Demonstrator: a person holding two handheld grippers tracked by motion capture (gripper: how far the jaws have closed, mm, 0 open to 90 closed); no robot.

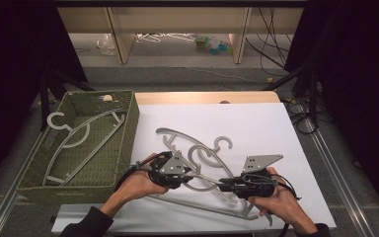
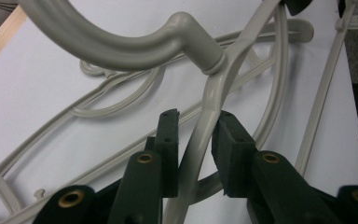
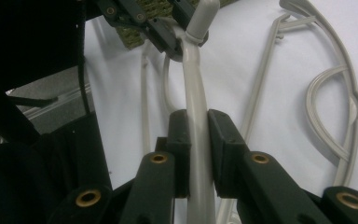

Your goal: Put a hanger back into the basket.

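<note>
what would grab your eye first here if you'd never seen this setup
Two grippers, left and right, clamp one grey hanger between them at the near edge of the white table, with another hanger lying under it. At the left sits a green basket holding more hangers.

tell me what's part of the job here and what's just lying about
In the job: held hanger, left gripper, right gripper, green basket.
Lying about: second hanger on the table, hanger in the basket.
</note>
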